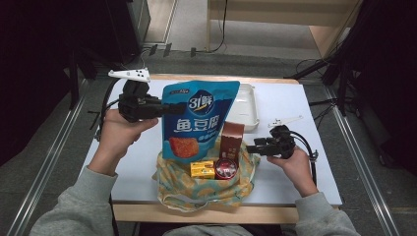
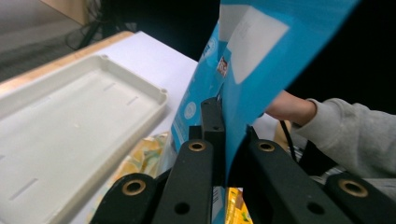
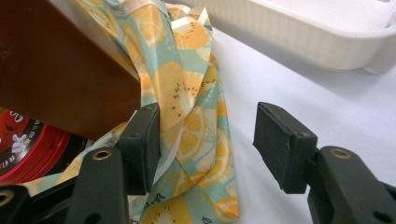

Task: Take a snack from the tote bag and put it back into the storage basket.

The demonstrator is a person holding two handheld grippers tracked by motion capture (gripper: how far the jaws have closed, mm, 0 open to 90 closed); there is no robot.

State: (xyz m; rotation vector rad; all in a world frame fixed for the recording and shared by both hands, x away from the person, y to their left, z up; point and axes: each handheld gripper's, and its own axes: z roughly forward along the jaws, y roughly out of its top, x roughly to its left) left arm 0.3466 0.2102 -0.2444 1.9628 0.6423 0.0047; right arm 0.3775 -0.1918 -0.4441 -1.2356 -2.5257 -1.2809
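L gripper [image 1: 164, 109] clamped on blue snack bag [image 1: 199, 118]; R gripper [image 3: 208, 133] apart astride fruit-print cloth bag [image 3: 196, 116]; white tray [image 1: 244, 105] behind

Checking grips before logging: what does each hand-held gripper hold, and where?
Left hand-held gripper pinches the blue snack bag at its side edge. Right hand-held gripper is open, holding nothing.

"鱼豆腐" on blue pouch [image 1: 199, 118]

The left gripper [image 2: 223, 140] is clamping the blue snack bag [image 2: 261, 70] — a cream tray [image 2: 70, 126] is lying beside it.
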